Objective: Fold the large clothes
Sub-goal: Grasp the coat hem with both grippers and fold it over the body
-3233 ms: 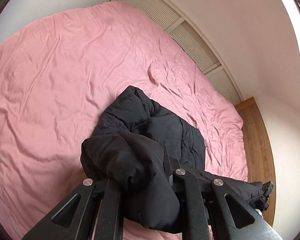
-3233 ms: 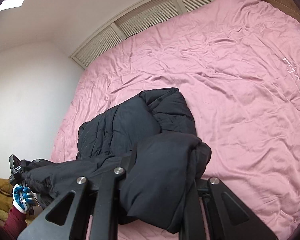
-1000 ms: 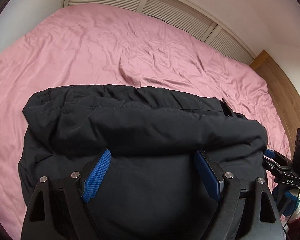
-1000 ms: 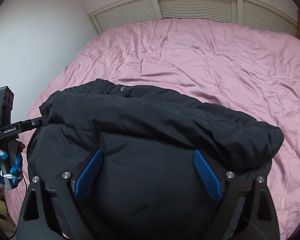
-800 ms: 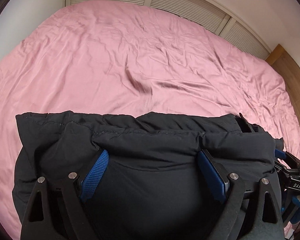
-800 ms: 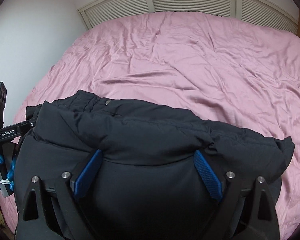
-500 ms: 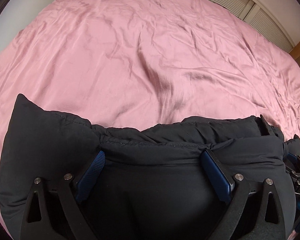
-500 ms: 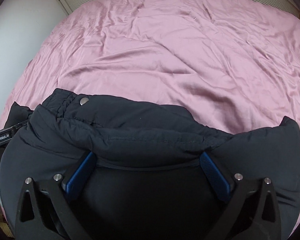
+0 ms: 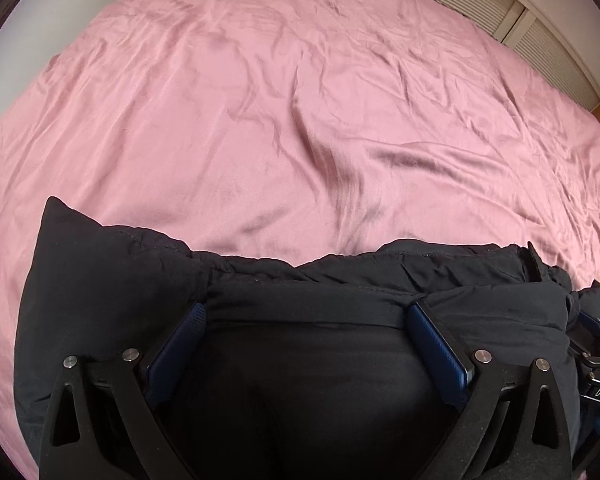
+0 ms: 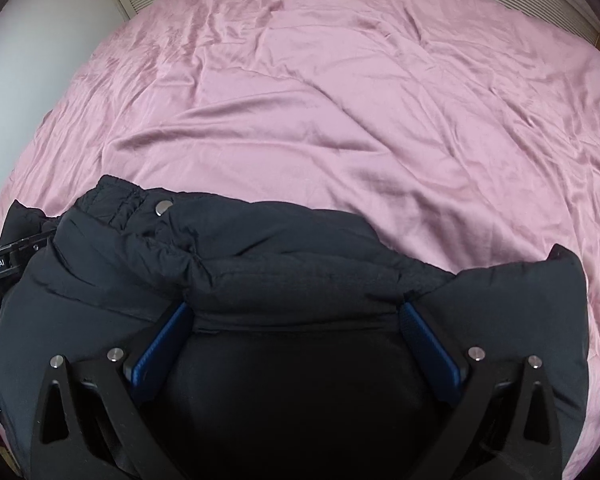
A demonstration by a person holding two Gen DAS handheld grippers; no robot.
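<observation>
Left wrist view is showing the left gripper (image 9: pixel 306 316) spread wide, the black puffer jacket (image 9: pixel 108 280) bulging between its blue pads (image 9: pixel 436 344). Right gripper (image 10: pixel 292 316) is likewise gaping over the jacket, which is lying at the near edge of the pink bed (image 10: pixel 340 100).

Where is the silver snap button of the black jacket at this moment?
In the right wrist view, the snap button sits on the upper left of the black puffer jacket, beside its ribbed edge and near the pink bedsheet.
</observation>
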